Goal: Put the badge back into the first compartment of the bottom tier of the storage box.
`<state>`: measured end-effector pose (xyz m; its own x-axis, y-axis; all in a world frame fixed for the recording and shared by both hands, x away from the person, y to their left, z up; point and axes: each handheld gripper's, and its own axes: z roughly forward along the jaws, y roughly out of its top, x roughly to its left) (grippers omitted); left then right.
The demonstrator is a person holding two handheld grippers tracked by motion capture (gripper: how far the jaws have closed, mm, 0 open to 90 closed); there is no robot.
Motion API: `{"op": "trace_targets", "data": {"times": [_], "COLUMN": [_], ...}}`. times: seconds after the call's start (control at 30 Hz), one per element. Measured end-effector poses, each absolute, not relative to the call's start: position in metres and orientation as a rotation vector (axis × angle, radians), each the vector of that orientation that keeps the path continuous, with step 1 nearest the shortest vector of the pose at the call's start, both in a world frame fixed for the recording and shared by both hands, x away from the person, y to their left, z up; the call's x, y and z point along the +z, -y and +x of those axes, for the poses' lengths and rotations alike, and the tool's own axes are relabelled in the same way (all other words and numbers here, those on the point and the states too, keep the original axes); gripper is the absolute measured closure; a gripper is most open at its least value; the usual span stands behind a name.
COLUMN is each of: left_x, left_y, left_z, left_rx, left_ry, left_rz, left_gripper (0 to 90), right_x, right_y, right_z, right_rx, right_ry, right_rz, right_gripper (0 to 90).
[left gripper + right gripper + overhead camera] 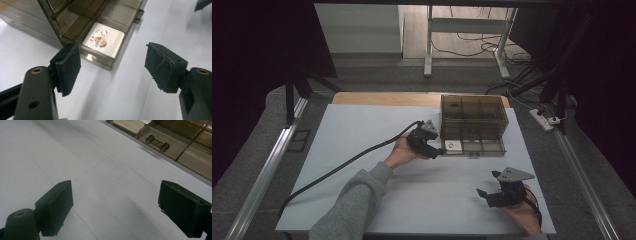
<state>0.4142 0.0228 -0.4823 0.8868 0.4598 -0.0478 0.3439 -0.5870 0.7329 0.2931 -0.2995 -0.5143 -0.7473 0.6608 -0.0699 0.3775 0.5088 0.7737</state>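
A smoky clear plastic drawer box [473, 122] stands at the back right of the white table [362, 135]. Its bottom drawer [477, 146] is pulled out a little, and a white card with a colourful picture [103, 37] lies in the drawer's left compartment. My left gripper [436, 148] hovers open just short of that corner, its black pads [68, 67] wide apart with nothing between them. My right gripper [489, 185] rests open low at the front right, over bare table. The drawer's handle [157, 143] shows ahead in the right gripper view.
A black cable [342, 165] trails from the left gripper across the table to its front left edge. A metal rail [267, 170] runs along the left side. Beyond the table are desk legs [428, 45] and floor cables [472, 47].
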Motion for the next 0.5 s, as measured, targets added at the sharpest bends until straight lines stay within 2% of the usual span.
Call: {"op": "trace_targets", "data": {"times": [0.5], "left_x": [-0.481], "left_y": [-0.062], "left_z": [0.373], "left_rx": [0.207], "left_ry": [-0.569], "left_rz": [2.234], "left_gripper": [28.4], "right_x": [-0.514], "right_y": [0.298], "right_z": [0.291], "right_rx": [1.089], "right_ry": [-2.4], "right_rz": [0.862], "right_gripper": [12.6]}}
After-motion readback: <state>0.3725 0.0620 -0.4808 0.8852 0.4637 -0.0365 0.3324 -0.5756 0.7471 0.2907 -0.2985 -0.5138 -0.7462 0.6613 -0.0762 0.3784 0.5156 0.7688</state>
